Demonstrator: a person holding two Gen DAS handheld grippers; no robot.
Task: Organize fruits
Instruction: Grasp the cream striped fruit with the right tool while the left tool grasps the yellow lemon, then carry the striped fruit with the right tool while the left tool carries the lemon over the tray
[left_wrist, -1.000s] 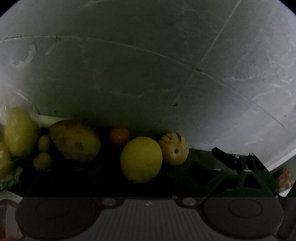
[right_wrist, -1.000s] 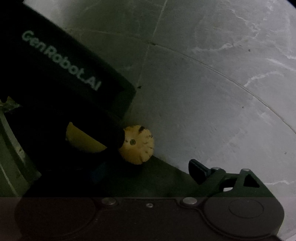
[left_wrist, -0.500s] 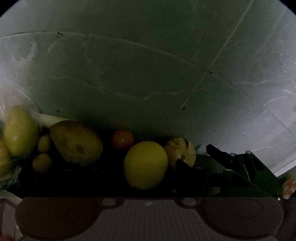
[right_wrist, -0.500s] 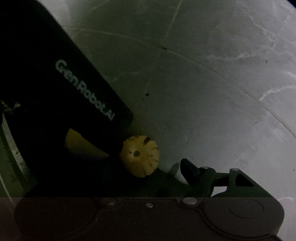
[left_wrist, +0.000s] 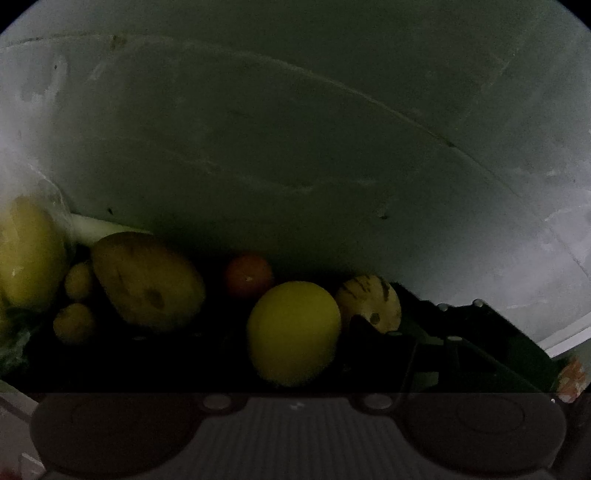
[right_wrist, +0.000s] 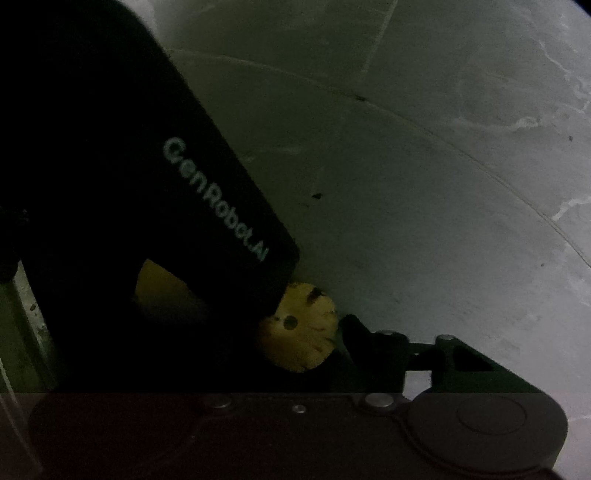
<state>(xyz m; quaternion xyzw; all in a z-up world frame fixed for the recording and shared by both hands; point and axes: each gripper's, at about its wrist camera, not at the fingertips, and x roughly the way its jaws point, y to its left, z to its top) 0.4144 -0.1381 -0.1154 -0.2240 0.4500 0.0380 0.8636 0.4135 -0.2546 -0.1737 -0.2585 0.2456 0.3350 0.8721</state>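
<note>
A small striped yellow melon lies at the right end of a row of fruit on a dark tray. My right gripper is open around it, jaws narrowed, and its right fingertip is at the melon's side. Its left finger is lost in the dark. The left gripper's black body fills the left of the right wrist view. A round yellow fruit lies just ahead of it. The left gripper's fingers cannot be made out.
Further left lie an orange fruit, a large brownish melon, two small yellow fruits and a big yellow fruit in clear plastic. Grey marbled floor stretches beyond the tray. The scene is very dim.
My right gripper has moved in on the striped melon and its right finger has drawn inward to the melon's side. In the left wrist view its fingers have slid left over the melon.
</note>
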